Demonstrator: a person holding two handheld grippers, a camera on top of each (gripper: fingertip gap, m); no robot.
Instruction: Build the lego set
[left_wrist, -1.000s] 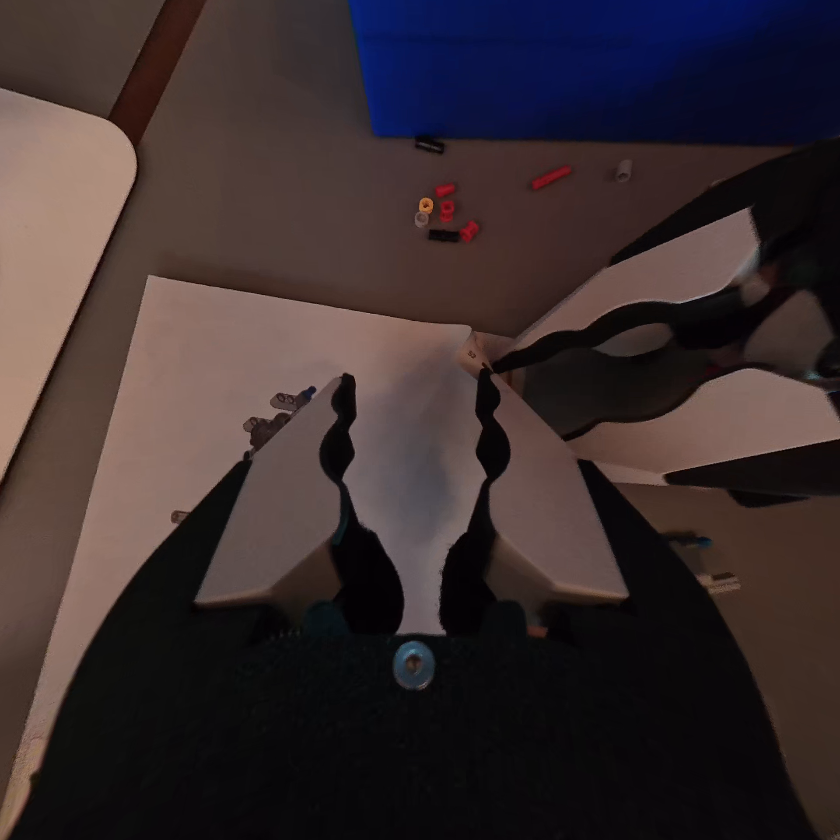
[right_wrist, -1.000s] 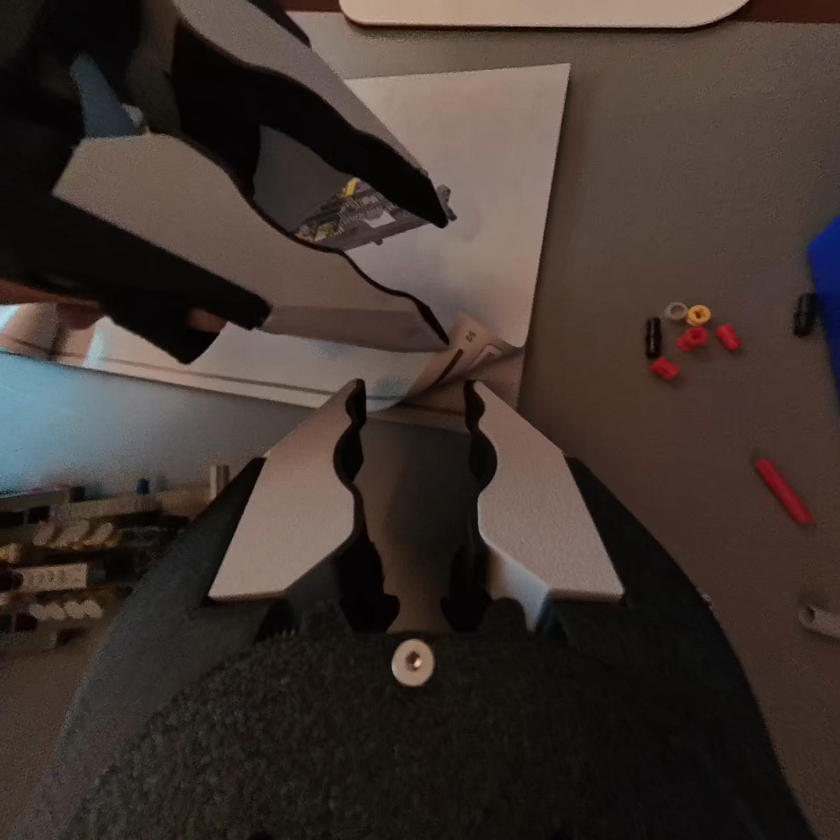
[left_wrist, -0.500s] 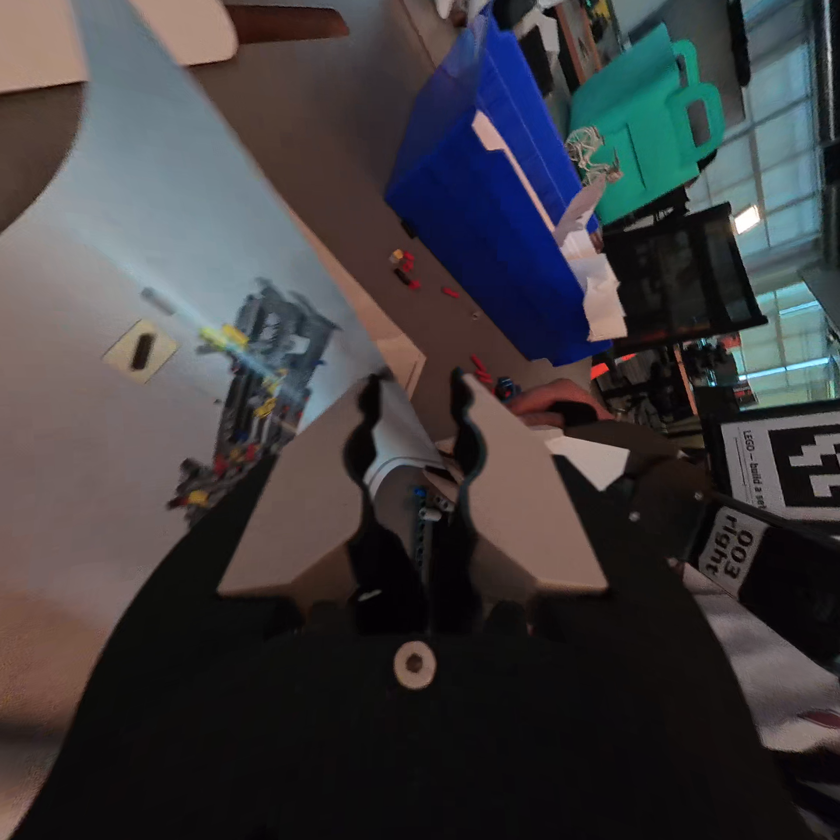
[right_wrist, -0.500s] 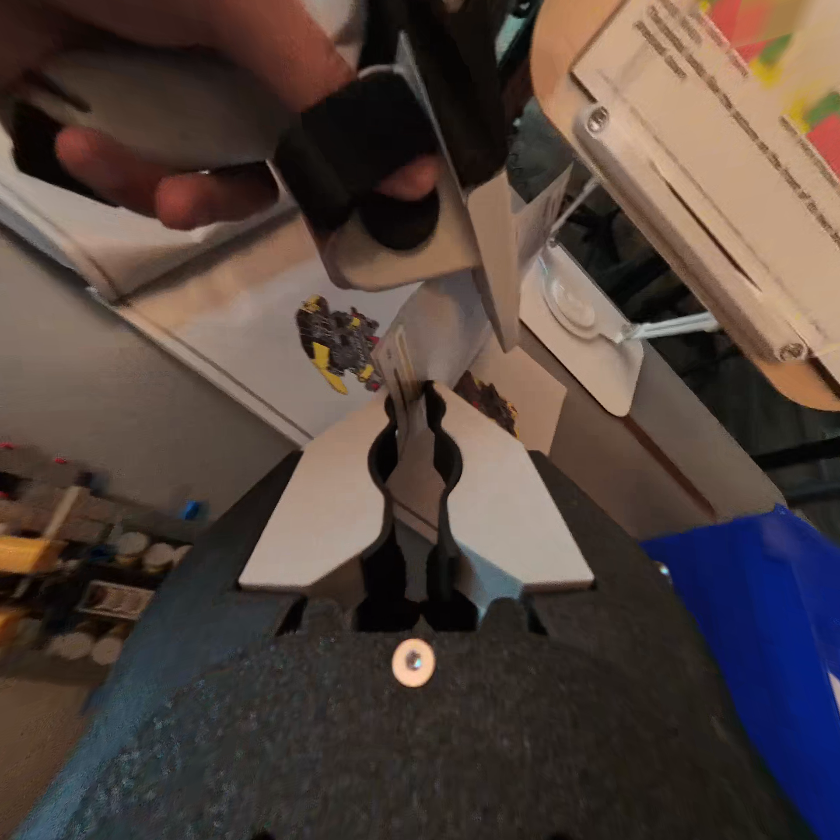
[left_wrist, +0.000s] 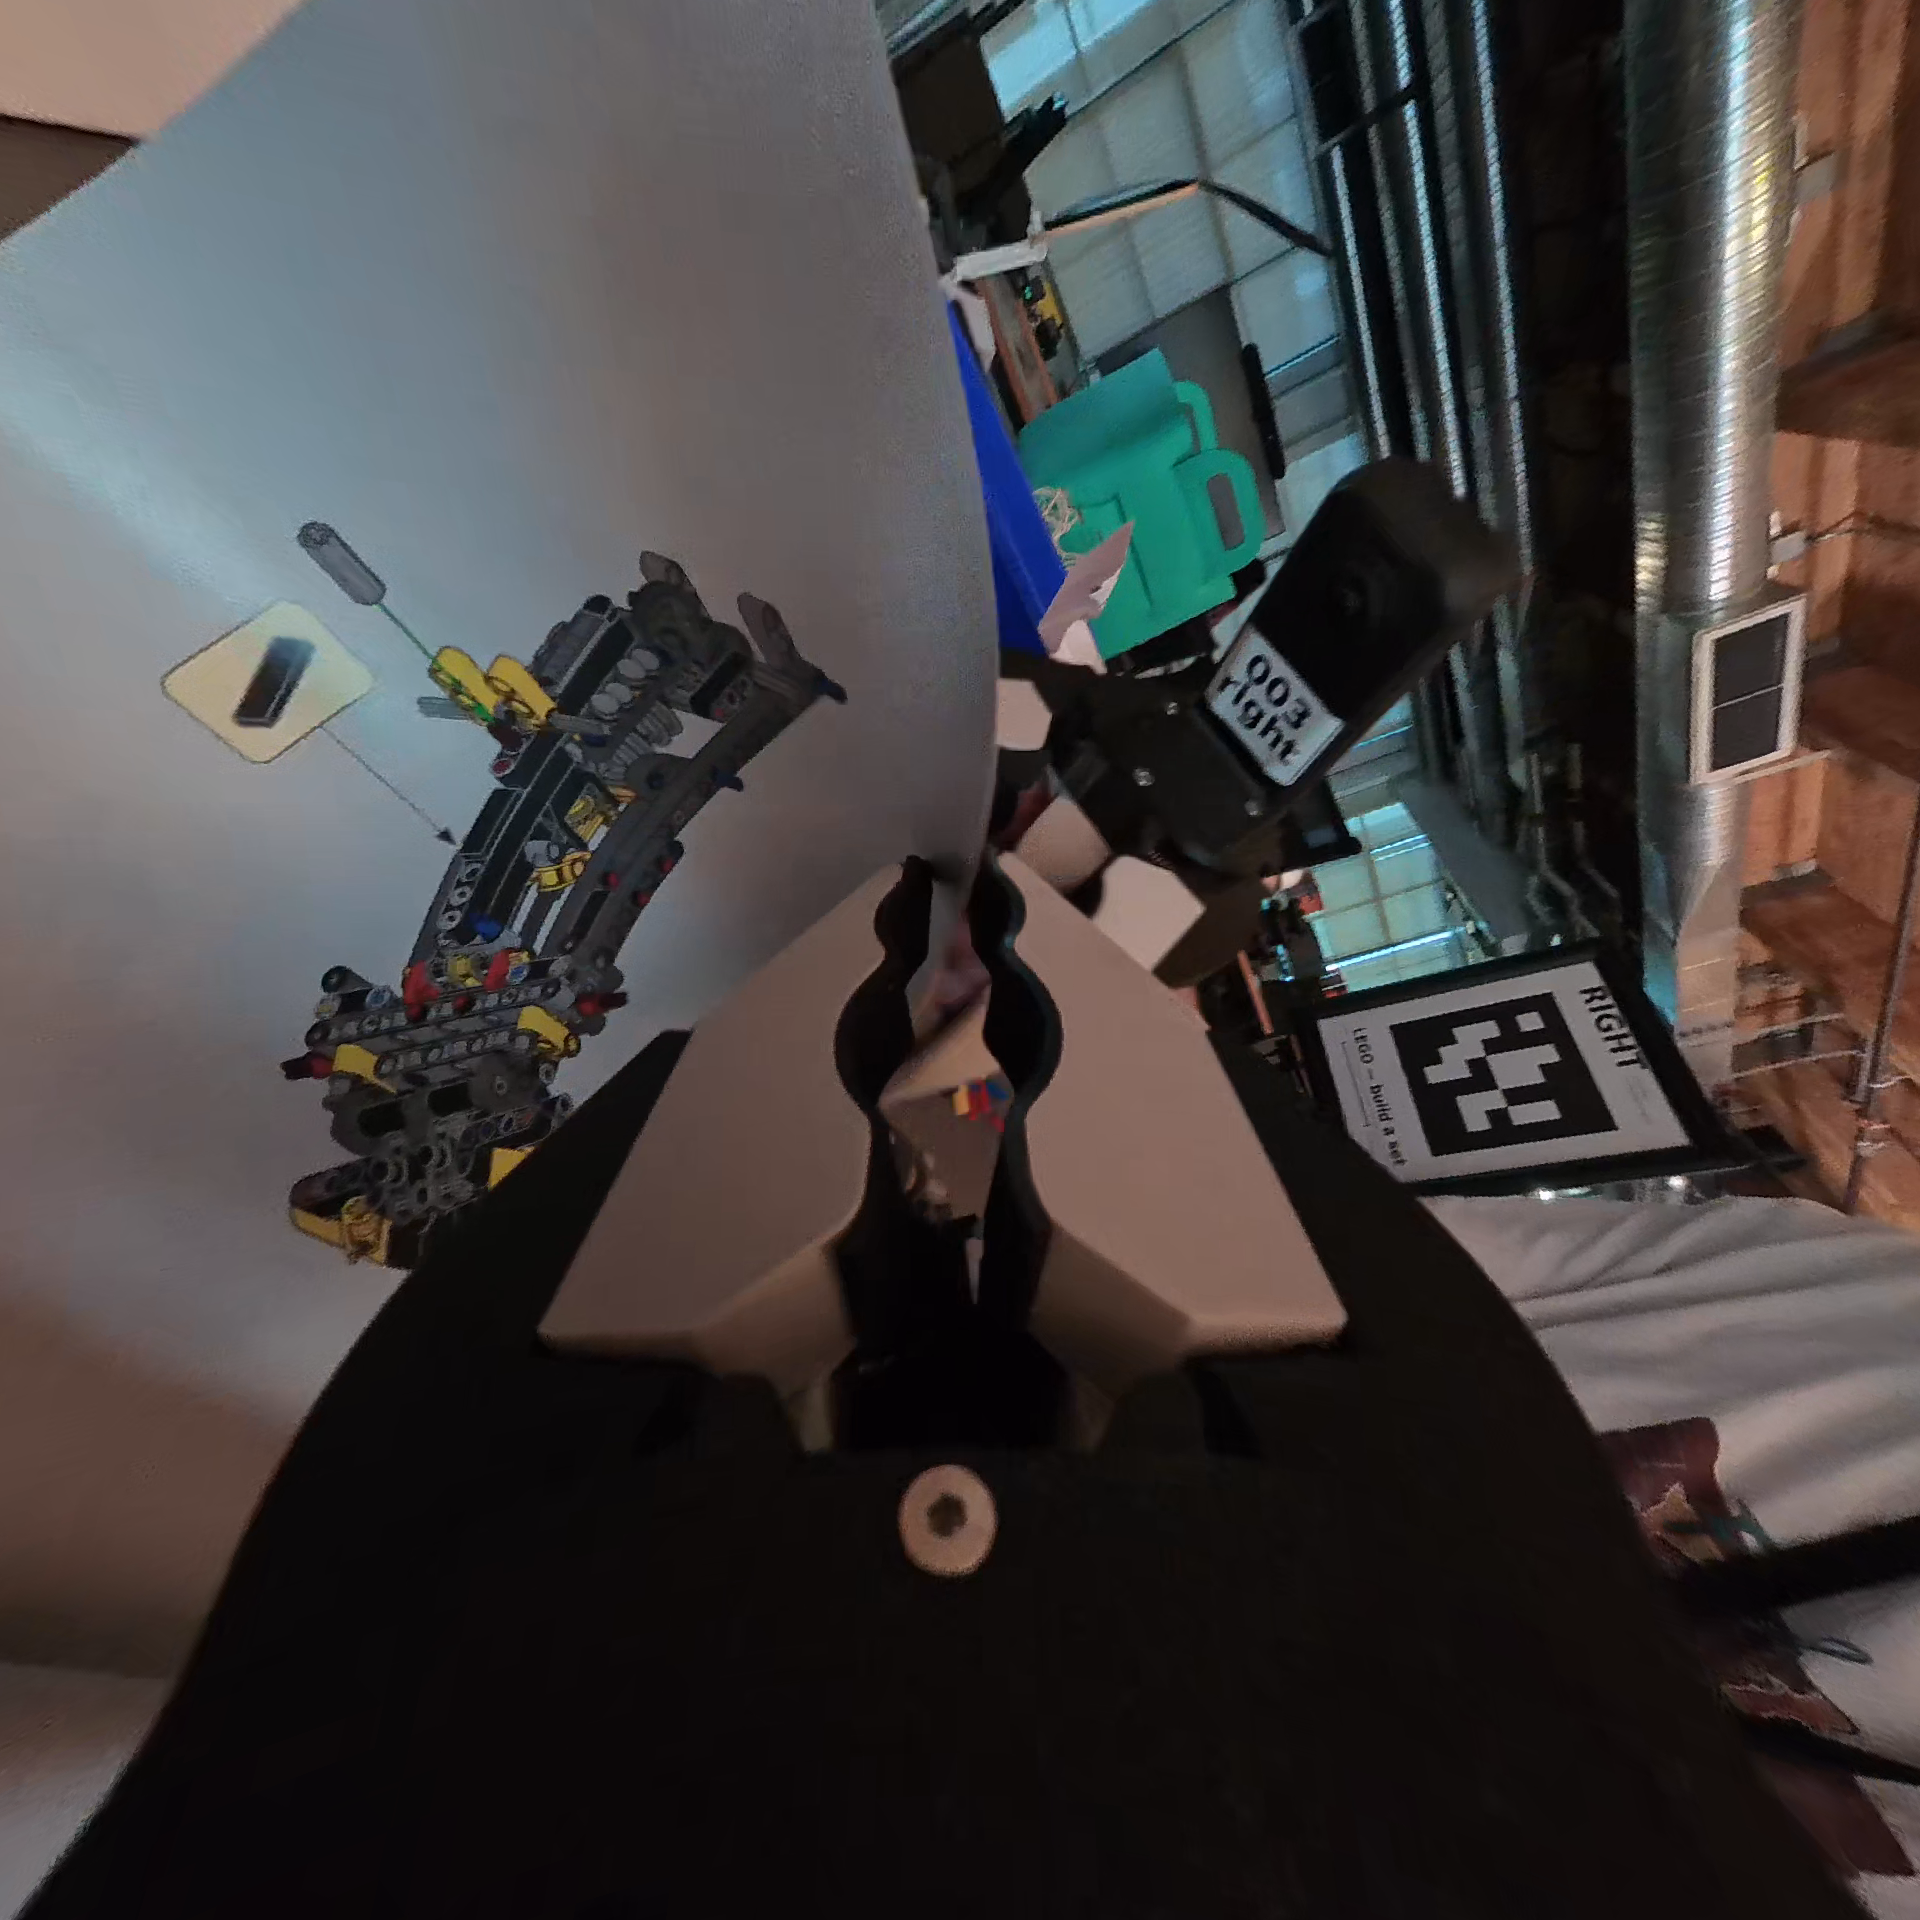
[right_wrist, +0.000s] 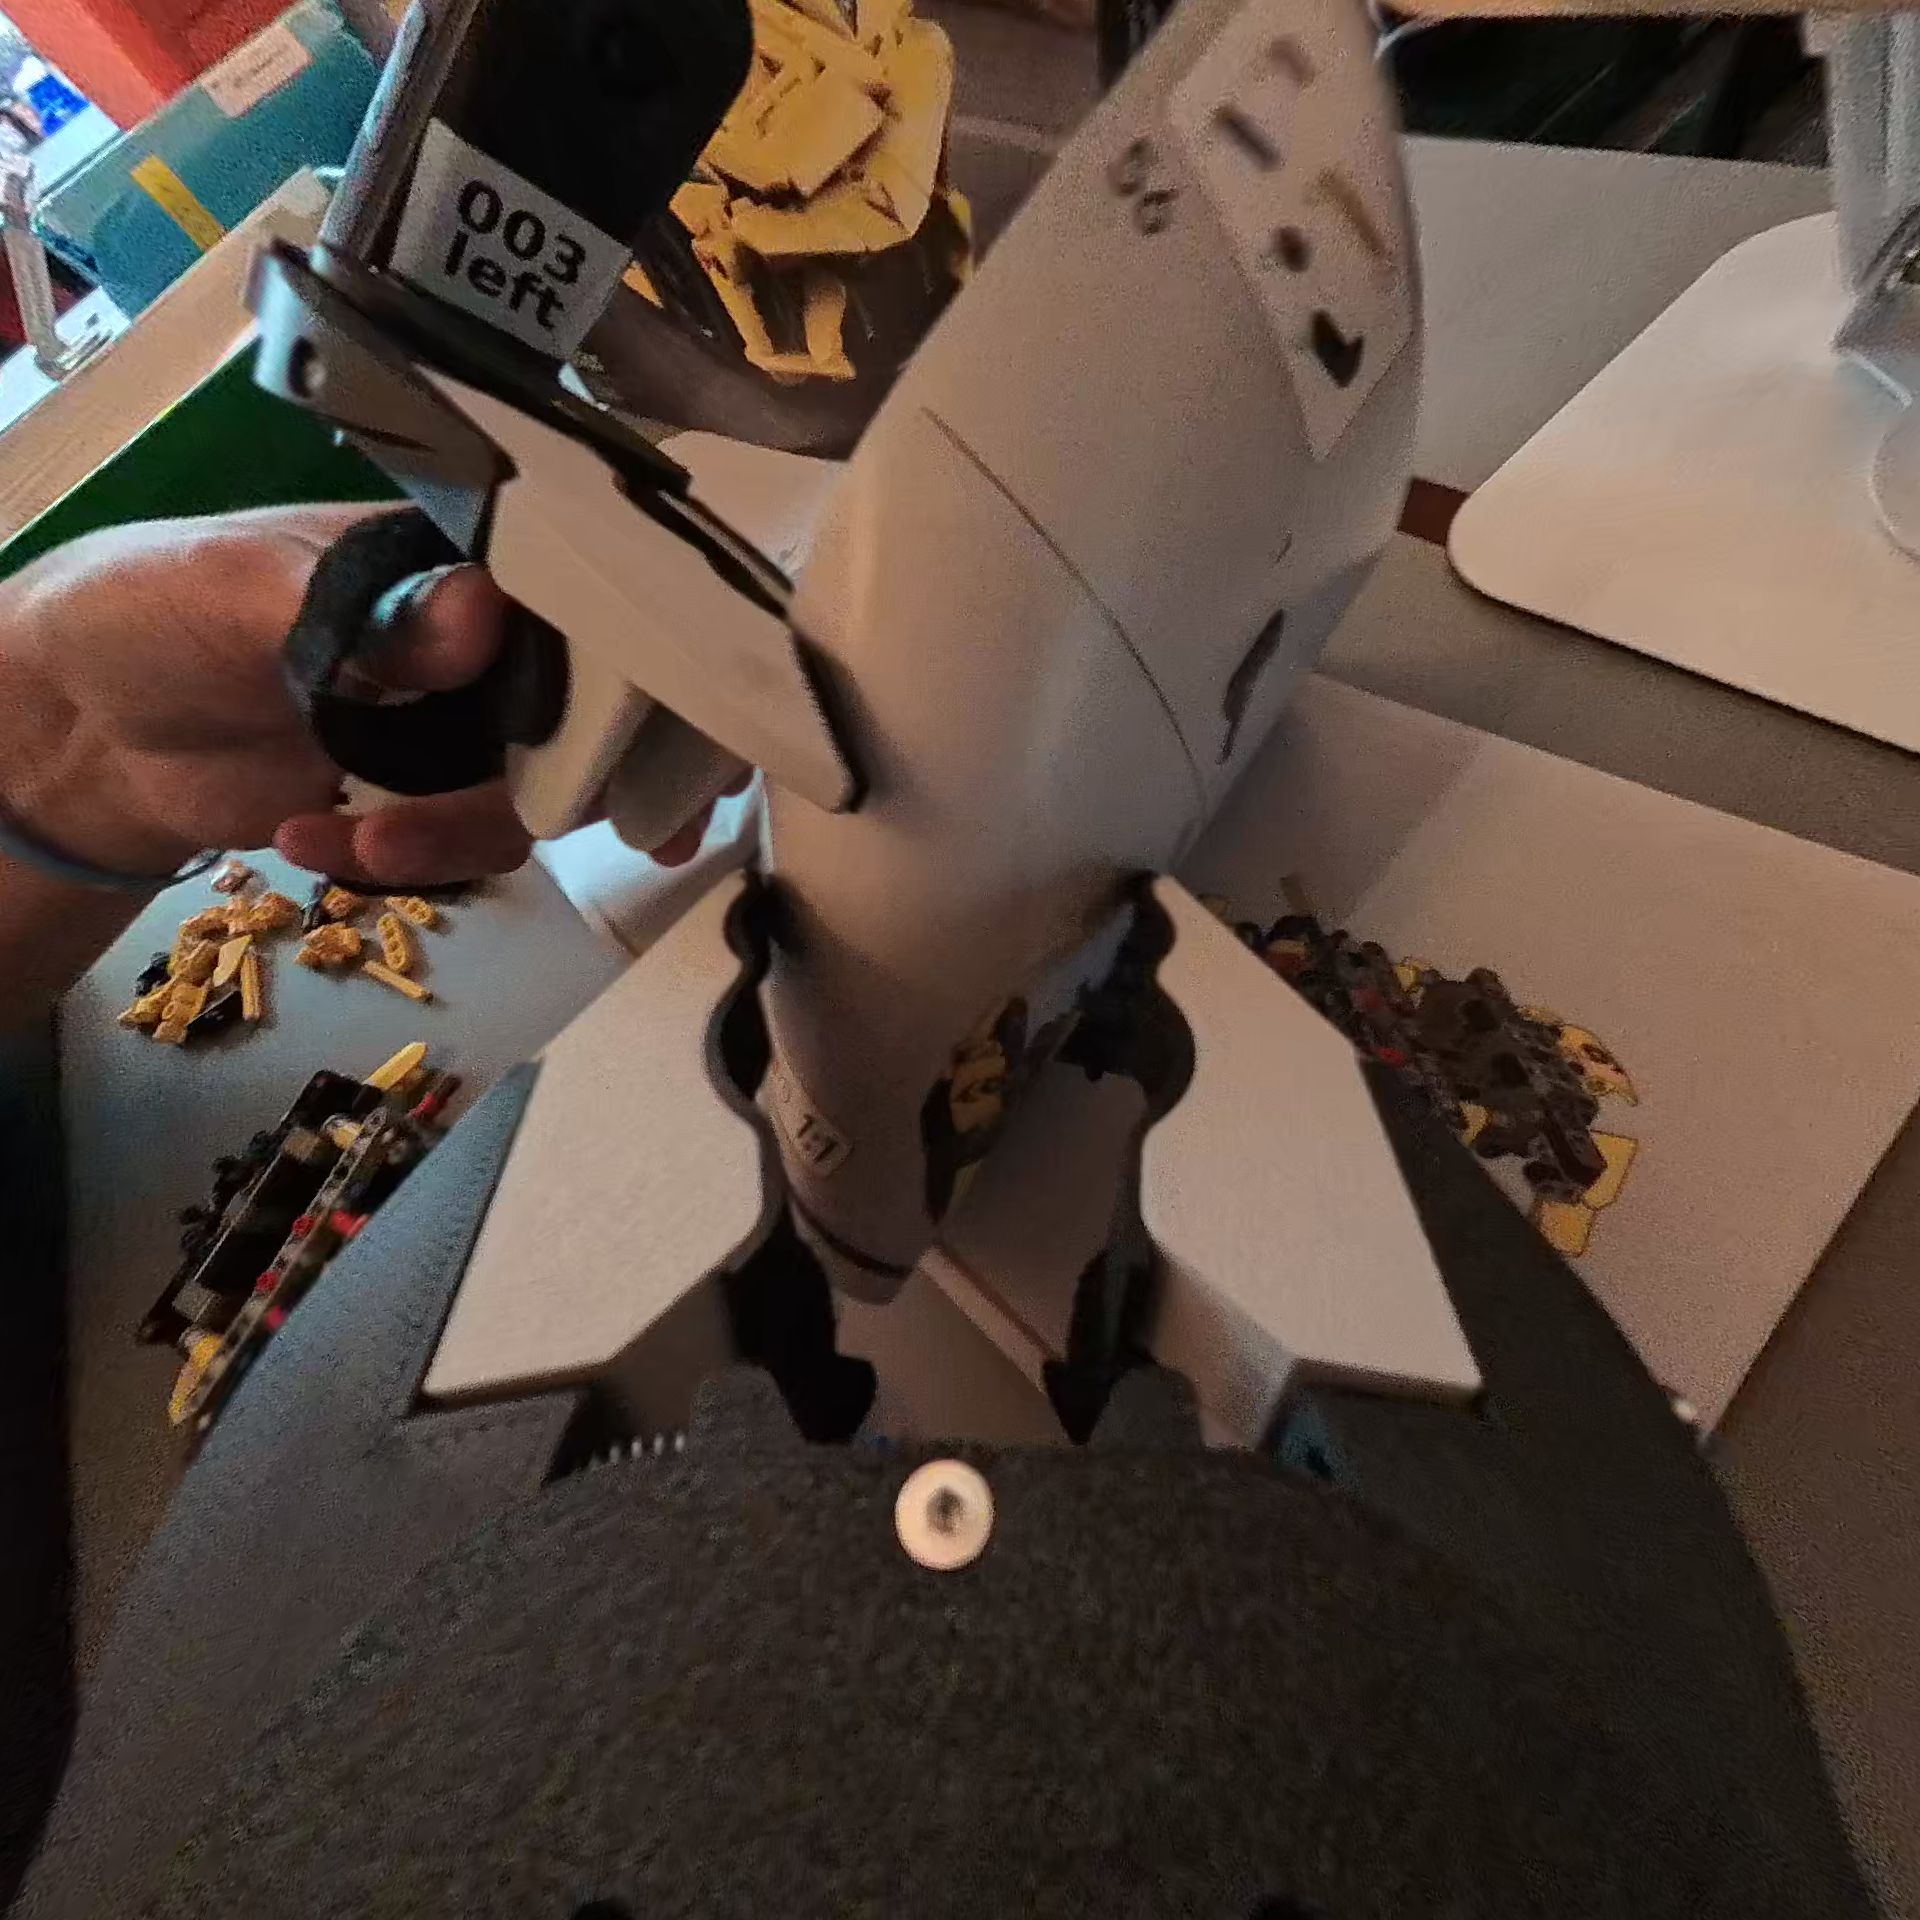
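Observation:
The instruction booklet's page (left_wrist: 520, 416) is lifted and curled, showing a printed picture of the grey and yellow model. My left gripper (left_wrist: 951, 873) is shut on the page's edge. In the right wrist view the same page (right_wrist: 1039, 623) hangs between the wide-apart fingers of my right gripper (right_wrist: 951, 904), which is open. The left gripper (right_wrist: 821, 769) pinches it from the upper left. The booklet (right_wrist: 1714, 935) lies open on the table below. A part-built black and yellow model (right_wrist: 281, 1205) lies at the left.
A person's hand (right_wrist: 156, 707) holds the left gripper. Loose yellow pieces (right_wrist: 260, 956) lie beyond the model. A white stand base (right_wrist: 1714, 499) sits at the back right. The left wrist view shows a blue bin (left_wrist: 997, 499), a green bag (left_wrist: 1143, 499) and a tag board (left_wrist: 1496, 1081).
Both grippers were open over the flat booklet. The right one shut on a page corner and lifted it. Now the left is shut on the page and the right has opened.

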